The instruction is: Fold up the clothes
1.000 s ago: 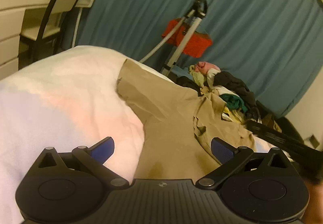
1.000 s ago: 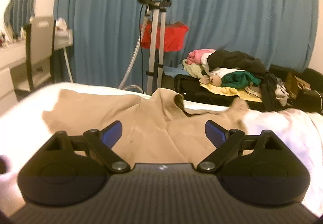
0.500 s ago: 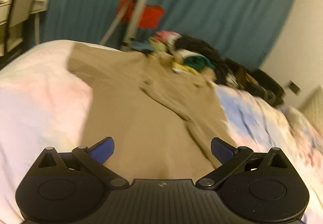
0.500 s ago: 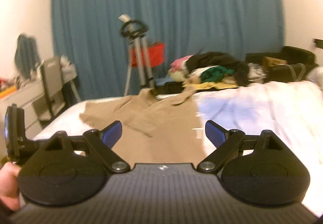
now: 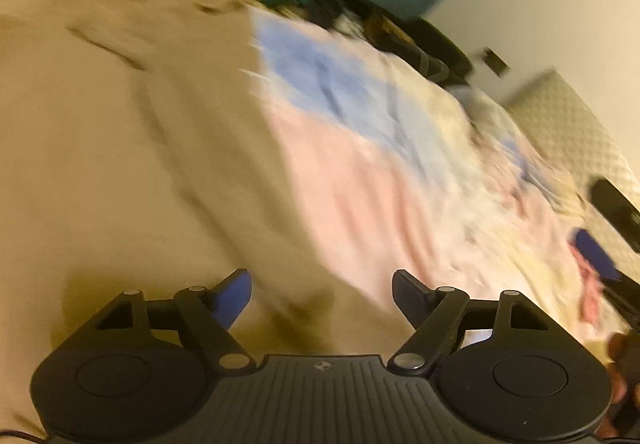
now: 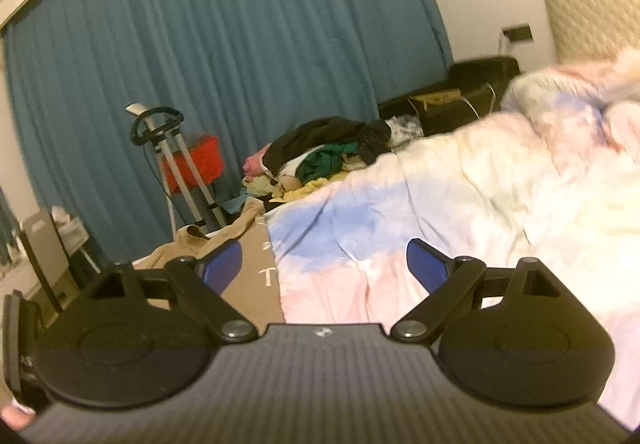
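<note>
Shirt [image 5: 120,148], tan, lies spread flat on the pastel bedspread [image 5: 360,164] toward the bed's foot. Left gripper [image 5: 322,290] hovers over its near hem and right gripper [image 6: 324,262] beside its edge, both wide open and empty. The first fold apparently awaits: pinch the hem corners.

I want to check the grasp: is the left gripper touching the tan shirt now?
Cannot tell. In the blurred left wrist view the left gripper is open above the tan shirt, but neither contact nor gap shows plainly.

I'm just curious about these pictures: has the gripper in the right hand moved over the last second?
Yes. The right gripper has swung rightward: the garment steamer slid from centre to left, and the beige shirt now lies left.
</note>
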A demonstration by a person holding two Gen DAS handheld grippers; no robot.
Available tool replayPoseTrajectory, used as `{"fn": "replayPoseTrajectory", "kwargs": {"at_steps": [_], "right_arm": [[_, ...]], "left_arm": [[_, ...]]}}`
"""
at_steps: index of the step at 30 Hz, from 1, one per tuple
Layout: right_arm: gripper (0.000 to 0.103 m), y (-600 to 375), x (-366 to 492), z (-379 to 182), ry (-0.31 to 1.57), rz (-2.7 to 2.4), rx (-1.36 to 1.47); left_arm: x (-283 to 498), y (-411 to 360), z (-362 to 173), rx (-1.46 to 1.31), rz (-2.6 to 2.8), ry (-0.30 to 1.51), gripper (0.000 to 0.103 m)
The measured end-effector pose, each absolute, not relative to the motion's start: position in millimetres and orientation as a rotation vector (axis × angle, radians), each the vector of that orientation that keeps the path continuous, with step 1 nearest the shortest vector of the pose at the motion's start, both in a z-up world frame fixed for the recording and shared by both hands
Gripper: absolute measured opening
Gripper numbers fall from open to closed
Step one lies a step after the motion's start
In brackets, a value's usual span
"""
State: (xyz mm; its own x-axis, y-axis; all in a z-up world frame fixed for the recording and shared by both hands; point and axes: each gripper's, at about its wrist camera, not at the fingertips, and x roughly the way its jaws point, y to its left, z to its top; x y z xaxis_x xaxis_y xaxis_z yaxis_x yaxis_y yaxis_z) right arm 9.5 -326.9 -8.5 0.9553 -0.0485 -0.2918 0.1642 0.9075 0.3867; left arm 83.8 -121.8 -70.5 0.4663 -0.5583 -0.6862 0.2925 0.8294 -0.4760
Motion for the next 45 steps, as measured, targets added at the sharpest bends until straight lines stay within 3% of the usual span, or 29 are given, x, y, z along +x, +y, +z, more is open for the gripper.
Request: {"fn": "replayPoseTrajectory", "kwargs": {"at_steps": [9, 10, 14, 16, 27, 34, 37, 39, 40, 45], "right_arm": [[0.091, -351, 10, -32, 0.332, -0.103, 0.579], [0.091, -353, 10, -35, 0.338, -0.102, 0.596], [0.091, -353, 12, -40, 0.355, -0.085, 0.62], [0.091, -354, 12, -40, 0.358, -0.081, 0.628], [0.091, -348, 9, -36, 0.362, -0.048, 0.632], [0.091, -328, 14, -33, 0.405, -0.007, 0.56], [0.091, -319, 18, -34, 0.431, 0.006, 0.535], [0.09, -314, 19, -34, 0.445, 0.019, 0.524], [0.09, -311, 20, -35, 0.45, 0.024, 0.517], [0.09, -300, 25, -39, 0.483, 0.036, 0.484]], "left_arm": [[62, -212, -127, -0.085, -0.639, 0.986, 0.064], [61, -216, -132, -0.051, -0.627, 0.974, 0.059], [55, -206, -136, -0.021, -0.591, 0.945, 0.005], [52, -196, -134, -0.032, -0.577, 0.933, 0.001], [14, -79, -82, -0.239, -0.506, 0.864, 0.0], [8, -13, -92, -0.352, -0.39, 0.981, 0.0], [15, 3, -95, -0.419, -0.364, 1.007, 0.016], [19, 15, -96, -0.463, -0.347, 1.024, 0.059], [23, 17, -98, -0.477, -0.343, 1.033, 0.062], [52, -6, -118, -0.48, -0.398, 1.098, 0.059]]}}
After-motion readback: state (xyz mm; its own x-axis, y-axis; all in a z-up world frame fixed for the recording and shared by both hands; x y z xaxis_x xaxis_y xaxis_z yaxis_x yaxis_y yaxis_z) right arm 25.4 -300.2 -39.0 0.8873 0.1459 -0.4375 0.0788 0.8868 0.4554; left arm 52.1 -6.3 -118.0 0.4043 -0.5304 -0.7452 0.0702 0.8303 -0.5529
